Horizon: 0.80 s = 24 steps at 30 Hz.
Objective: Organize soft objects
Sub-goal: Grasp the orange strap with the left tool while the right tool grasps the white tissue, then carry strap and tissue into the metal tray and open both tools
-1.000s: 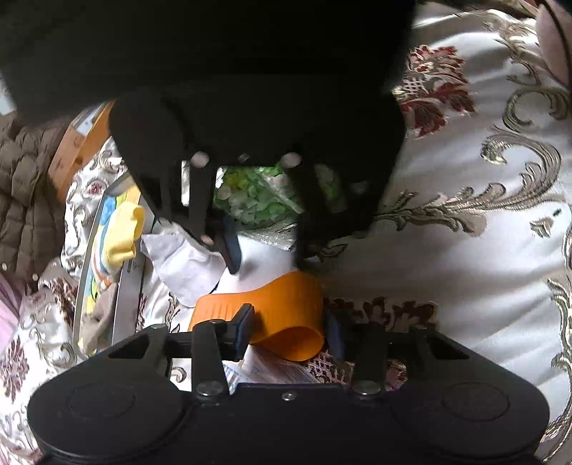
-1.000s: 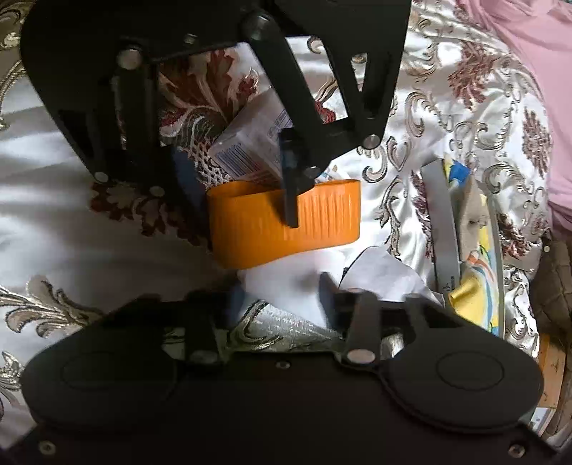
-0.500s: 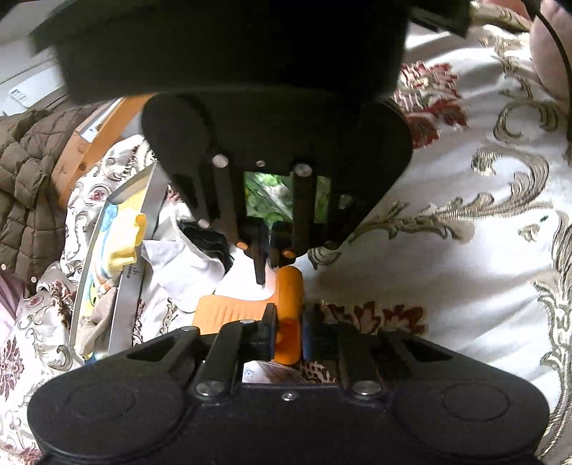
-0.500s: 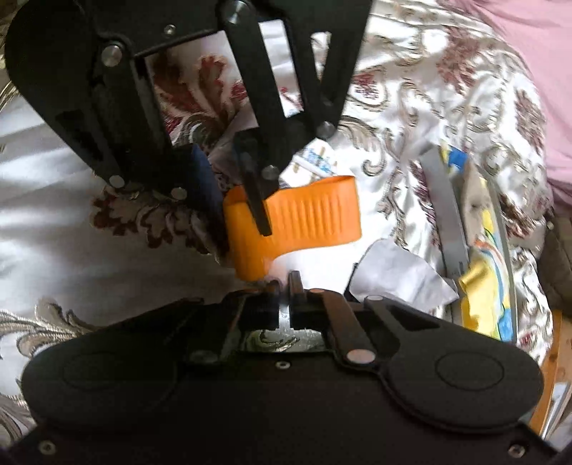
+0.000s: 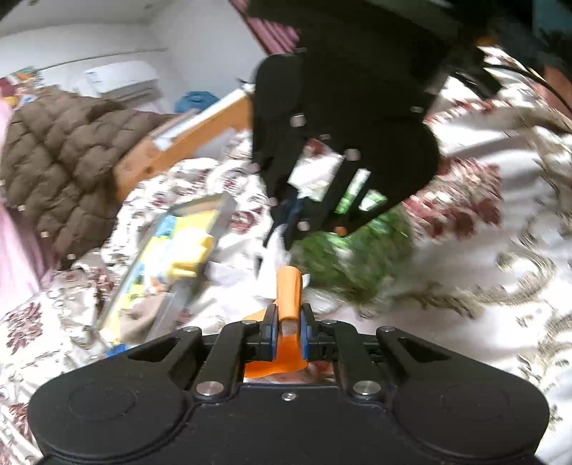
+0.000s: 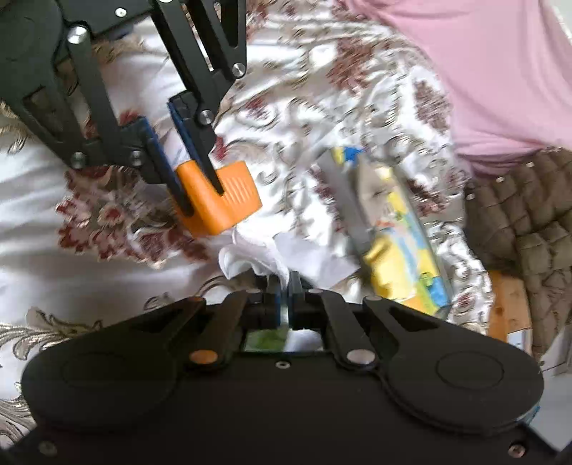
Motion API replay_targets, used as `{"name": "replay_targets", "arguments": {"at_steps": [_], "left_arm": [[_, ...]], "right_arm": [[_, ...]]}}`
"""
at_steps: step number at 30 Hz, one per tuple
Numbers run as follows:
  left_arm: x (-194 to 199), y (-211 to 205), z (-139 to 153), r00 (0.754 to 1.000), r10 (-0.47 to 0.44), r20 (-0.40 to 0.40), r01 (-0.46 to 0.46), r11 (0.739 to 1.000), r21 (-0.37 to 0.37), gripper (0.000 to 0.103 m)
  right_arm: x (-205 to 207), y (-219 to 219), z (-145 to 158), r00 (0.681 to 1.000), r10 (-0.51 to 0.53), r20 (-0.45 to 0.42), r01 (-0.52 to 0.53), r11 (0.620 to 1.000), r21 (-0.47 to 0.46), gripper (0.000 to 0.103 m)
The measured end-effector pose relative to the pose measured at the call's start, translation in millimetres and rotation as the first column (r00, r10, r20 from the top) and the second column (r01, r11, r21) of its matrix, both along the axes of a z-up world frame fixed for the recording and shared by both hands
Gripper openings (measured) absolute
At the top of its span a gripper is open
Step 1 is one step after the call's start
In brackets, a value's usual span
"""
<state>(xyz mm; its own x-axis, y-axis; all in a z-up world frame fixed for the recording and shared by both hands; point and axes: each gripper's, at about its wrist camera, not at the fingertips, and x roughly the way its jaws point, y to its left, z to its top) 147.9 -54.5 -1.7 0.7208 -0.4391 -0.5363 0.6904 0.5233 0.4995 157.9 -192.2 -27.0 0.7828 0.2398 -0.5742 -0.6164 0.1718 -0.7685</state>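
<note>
White wall (image 5: 200,32), air conditioner (image 5: 123,80), wooden bedframe (image 5: 186,143).

**Two black handheld grippers with blue finger pads**

The left gripper (image 5: 287,331) has a broad matte black body with two shallow round discs moulded into its top. Silver screw heads sit at the linkage pivots, and angled black bars with triangular cut-outs lead to two short fingers faced with blue pads (image 5: 272,334). The right gripper (image 6: 285,298) matches it, except one left pivot cap is orange. Thin black cables trail behind it in the left view.
</note>
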Motion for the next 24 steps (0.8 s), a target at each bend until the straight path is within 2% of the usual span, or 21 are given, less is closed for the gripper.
{"name": "replay_targets", "arguments": {"at_steps": [4,8,10,14,16,18,22,24], "left_arm": [[23,6,21,0.996,0.080,0.048,-0.077,0.995,-0.063,0.012],[50,12,38,0.981,0.155,0.116,-0.139,0.981,-0.134,0.012],[69,16,46,0.972,0.200,0.125,-0.176,0.967,-0.186,0.012],[114,25,55,0.950,0.302,0.081,-0.268,0.919,-0.288,0.012],[141,31,58,0.935,0.354,0.030,-0.323,0.883,-0.341,0.012],[170,38,58,0.911,0.411,-0.030,-0.389,0.833,-0.394,0.012],[219,58,57,0.854,0.486,-0.188,-0.508,0.697,-0.506,0.012],[238,67,54,0.829,0.500,-0.253,-0.549,0.633,-0.546,0.012]], "right_arm": [[5,0,24,0.998,0.000,0.057,-0.001,1.000,0.008,0.000],[28,2,50,0.993,-0.035,0.115,0.031,0.999,0.039,0.000],[46,3,65,0.987,-0.070,0.145,0.059,0.995,0.075,0.000],[92,7,94,0.976,-0.150,0.158,0.121,0.976,0.183,0.000],[117,10,105,0.971,-0.194,0.139,0.156,0.956,0.249,0.000],[142,12,113,0.966,-0.233,0.112,0.190,0.933,0.305,0.000],[195,14,122,0.950,-0.309,0.039,0.266,0.871,0.412,0.000],[221,11,126,0.939,-0.344,-0.015,0.309,0.823,0.476,0.000]]}}
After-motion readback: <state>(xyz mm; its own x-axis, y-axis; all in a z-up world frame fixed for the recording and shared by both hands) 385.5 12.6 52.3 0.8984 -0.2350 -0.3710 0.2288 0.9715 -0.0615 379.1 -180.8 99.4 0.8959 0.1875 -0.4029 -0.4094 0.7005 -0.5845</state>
